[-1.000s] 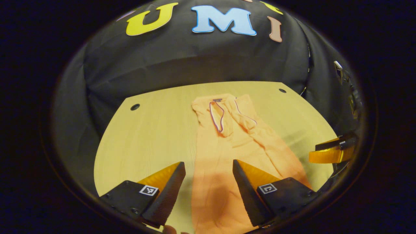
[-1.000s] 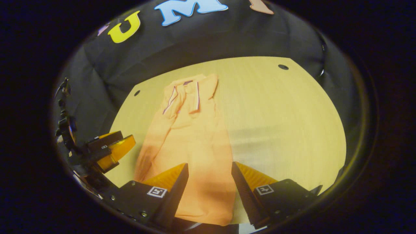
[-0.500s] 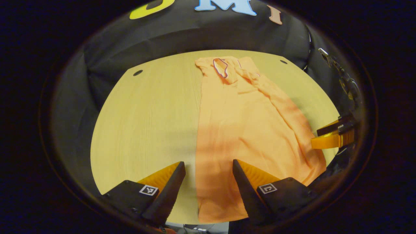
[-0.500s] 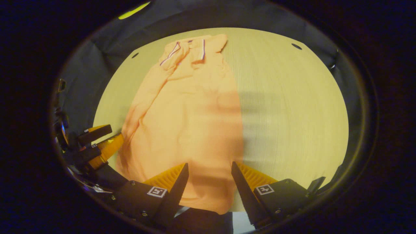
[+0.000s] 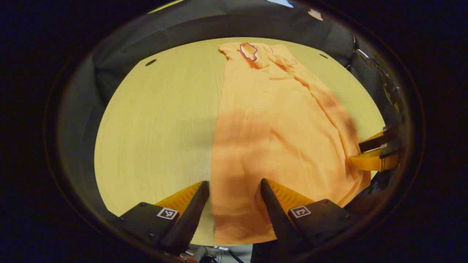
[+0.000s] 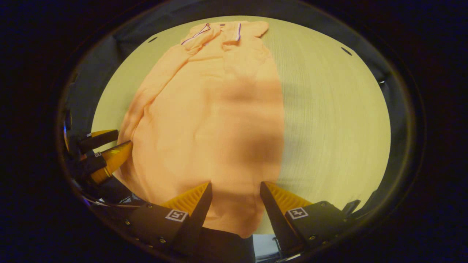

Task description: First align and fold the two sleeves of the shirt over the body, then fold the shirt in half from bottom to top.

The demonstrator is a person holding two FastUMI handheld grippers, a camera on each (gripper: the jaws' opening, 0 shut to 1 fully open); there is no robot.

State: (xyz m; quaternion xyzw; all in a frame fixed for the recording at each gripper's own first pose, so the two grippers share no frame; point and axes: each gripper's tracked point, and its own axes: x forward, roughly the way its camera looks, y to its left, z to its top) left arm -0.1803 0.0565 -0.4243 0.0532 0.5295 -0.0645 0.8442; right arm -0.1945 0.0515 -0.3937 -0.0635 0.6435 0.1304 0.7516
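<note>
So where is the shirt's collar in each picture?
Left gripper view: the collar sits at the top, a little right of the middle, at the far end of the orange shirt.
Right gripper view: the collar sits at the top, just left of the middle.
Shared landmark: the wooden table under the shirt.

The orange shirt [image 5: 278, 120] lies flat lengthwise on the table, sleeves folded in, collar far.

Pale wooden table [image 5: 157, 120] (dark holes near corners), black cloth wall [image 5: 109, 62], dim warm light
</note>
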